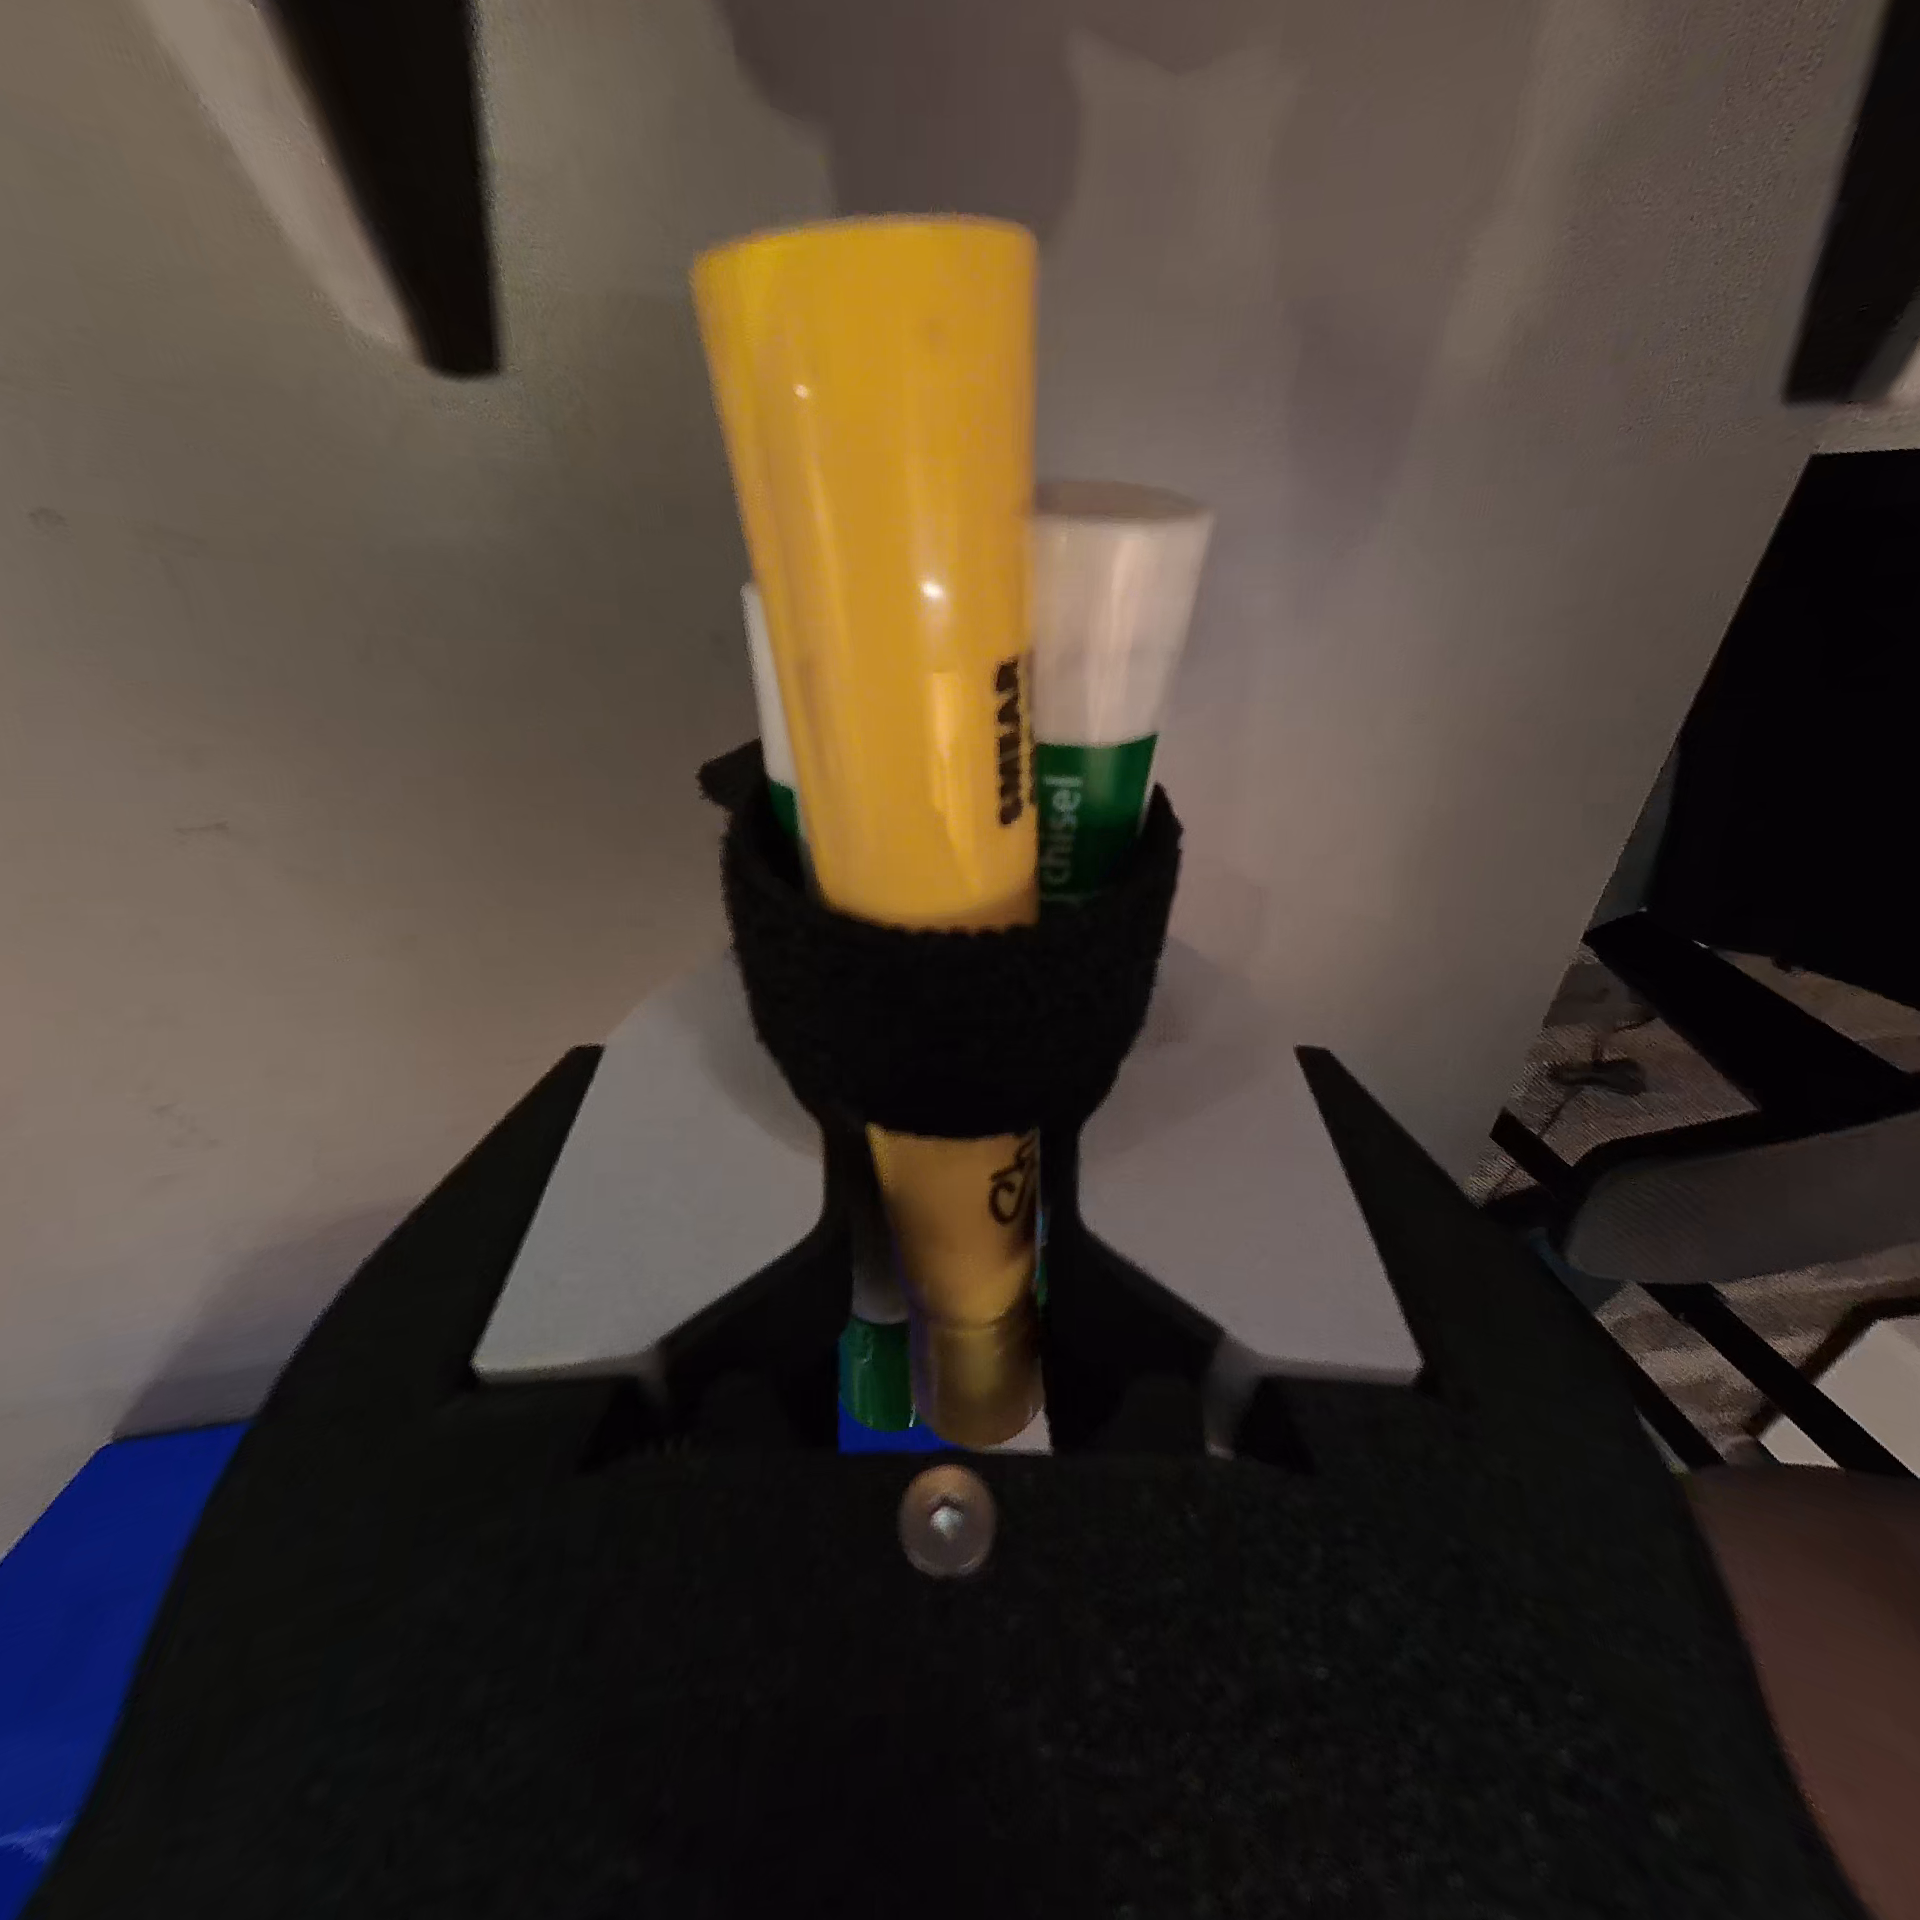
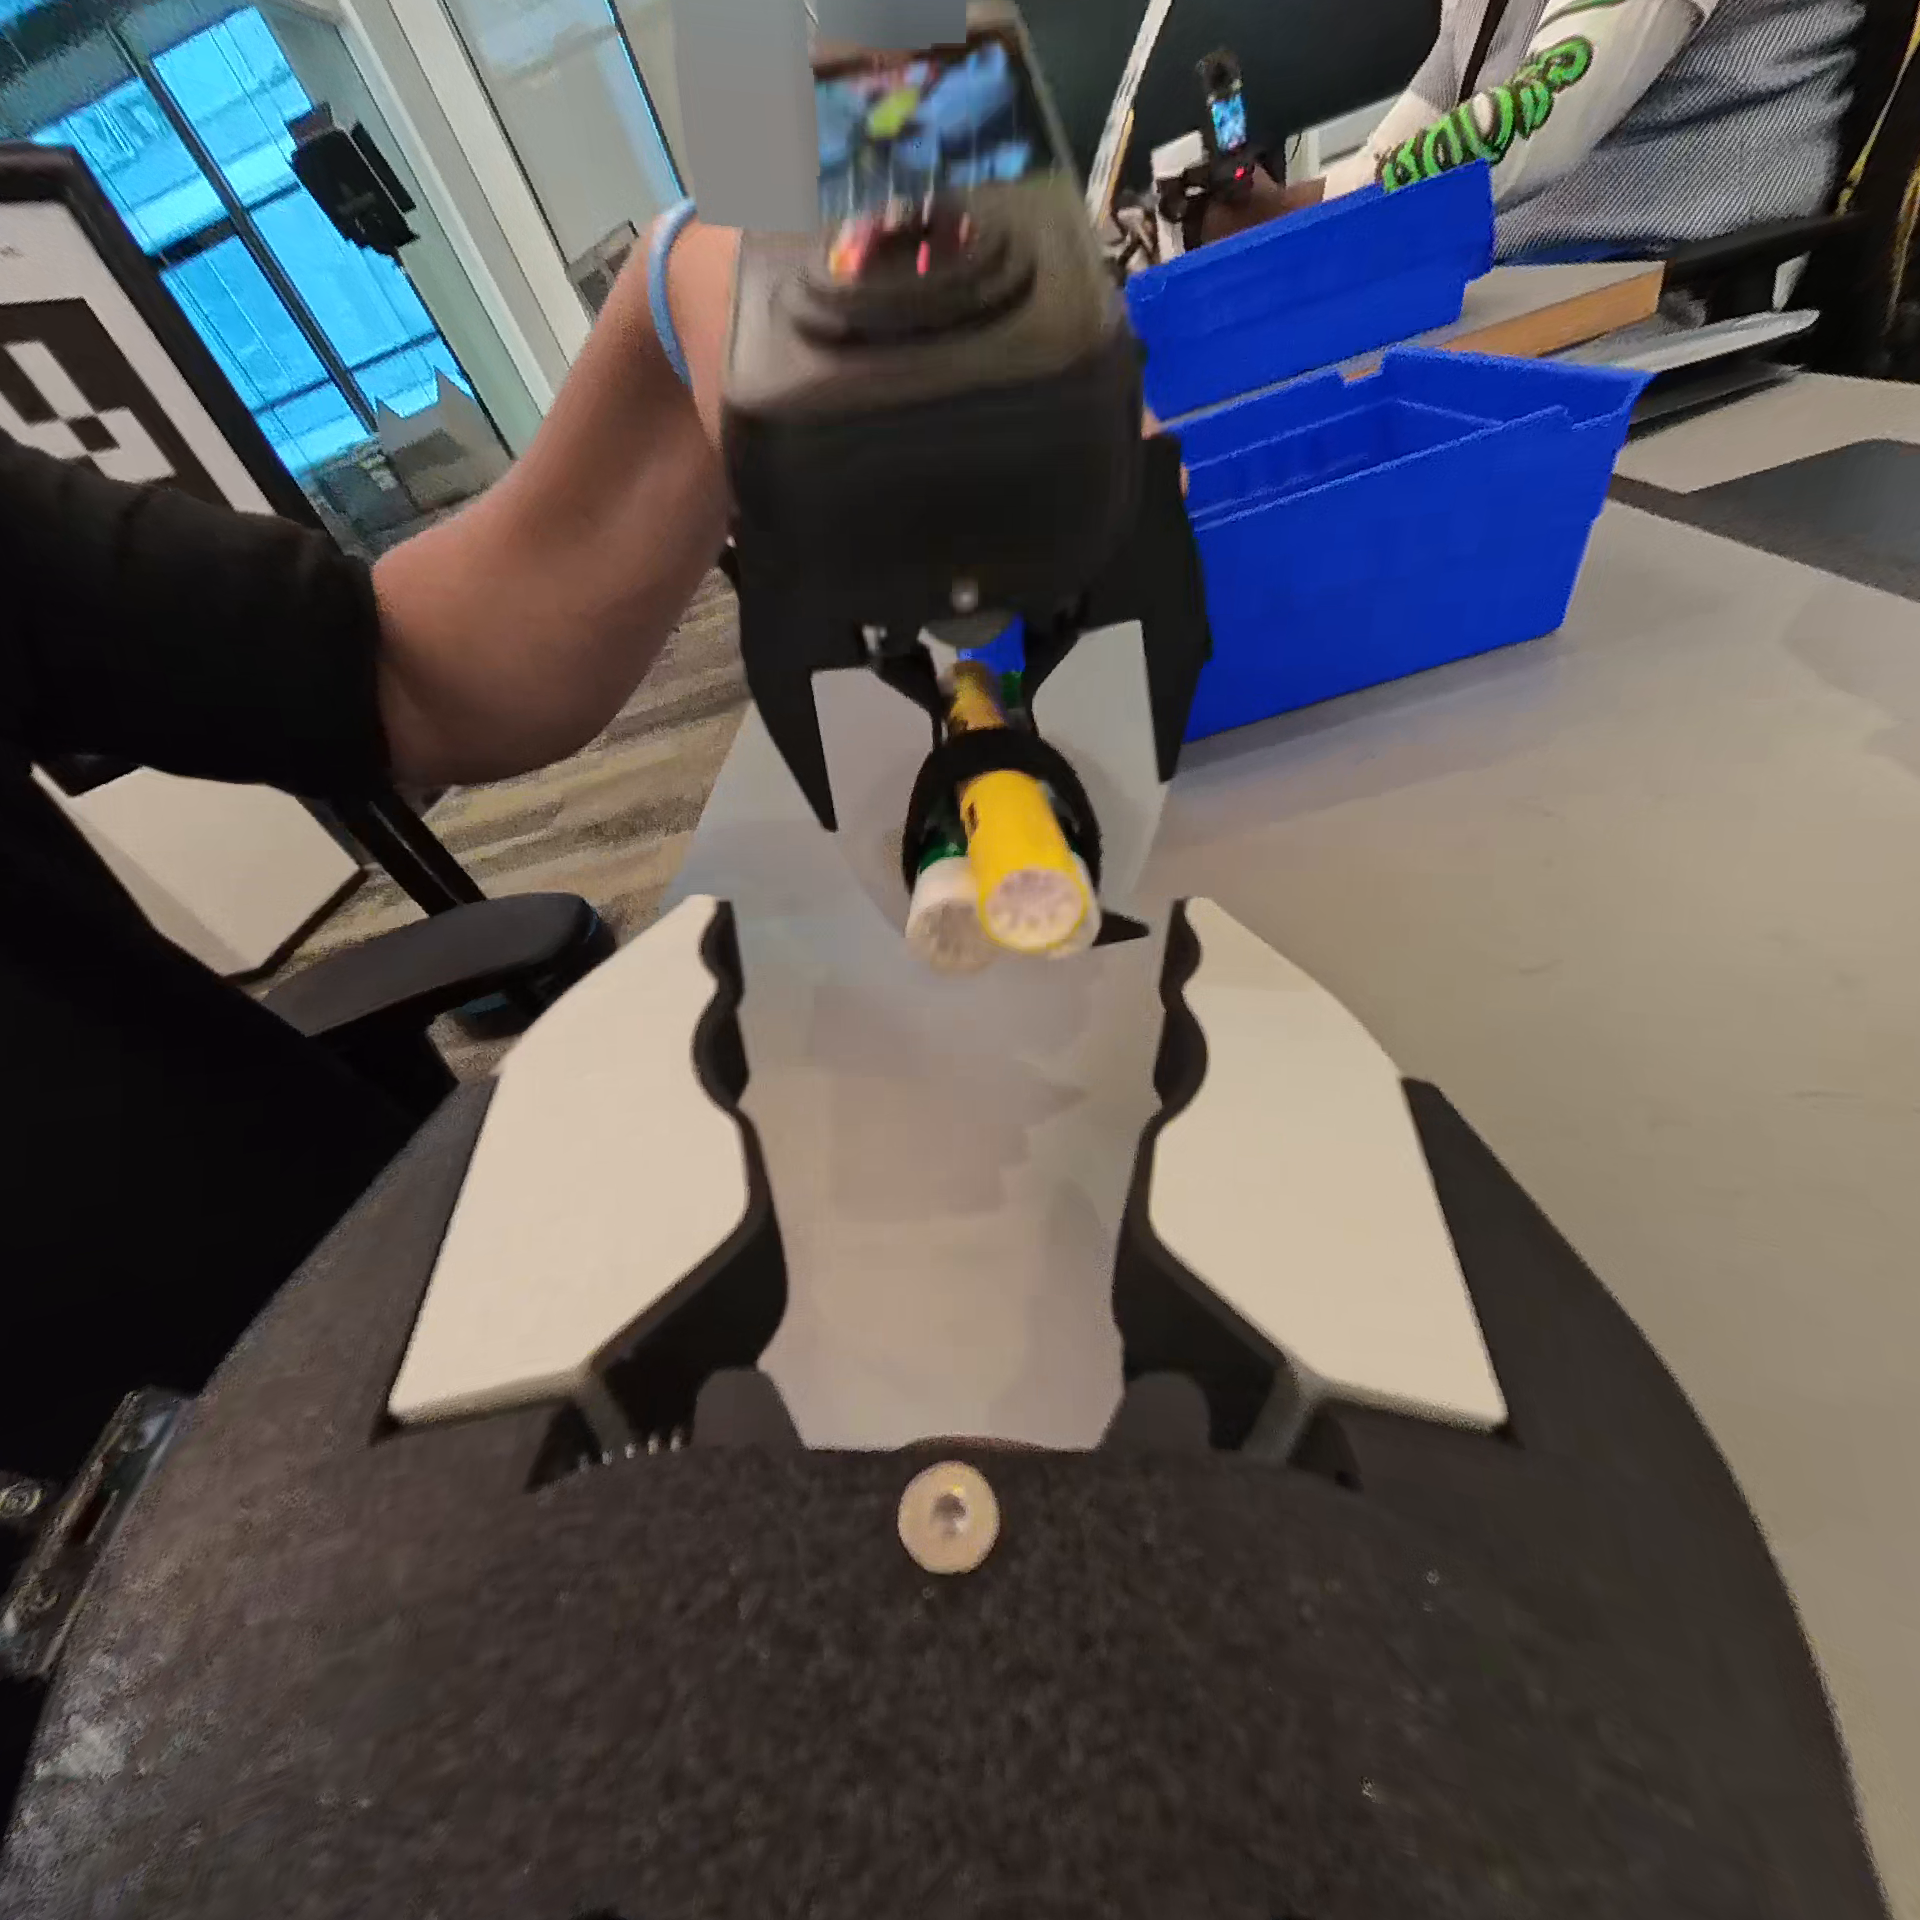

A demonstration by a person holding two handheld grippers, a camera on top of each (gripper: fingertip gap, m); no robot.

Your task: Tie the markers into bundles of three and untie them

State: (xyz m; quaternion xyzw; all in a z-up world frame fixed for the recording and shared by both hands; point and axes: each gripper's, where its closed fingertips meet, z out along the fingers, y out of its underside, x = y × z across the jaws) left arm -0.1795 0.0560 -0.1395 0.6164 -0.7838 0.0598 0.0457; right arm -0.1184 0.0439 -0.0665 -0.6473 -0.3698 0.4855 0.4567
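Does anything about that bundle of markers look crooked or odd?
Slightly. In the bundle, the yellow marker sticks out well past the two green-and-white markers, so the ends are uneven inside the black strap. Nothing looks damaged or spilled.

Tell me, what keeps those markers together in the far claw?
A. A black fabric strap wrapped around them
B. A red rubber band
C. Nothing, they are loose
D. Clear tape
A: a black strap circles the yellow marker and the green-and-white markers, with the left gripper shut on the bundle below the strap.
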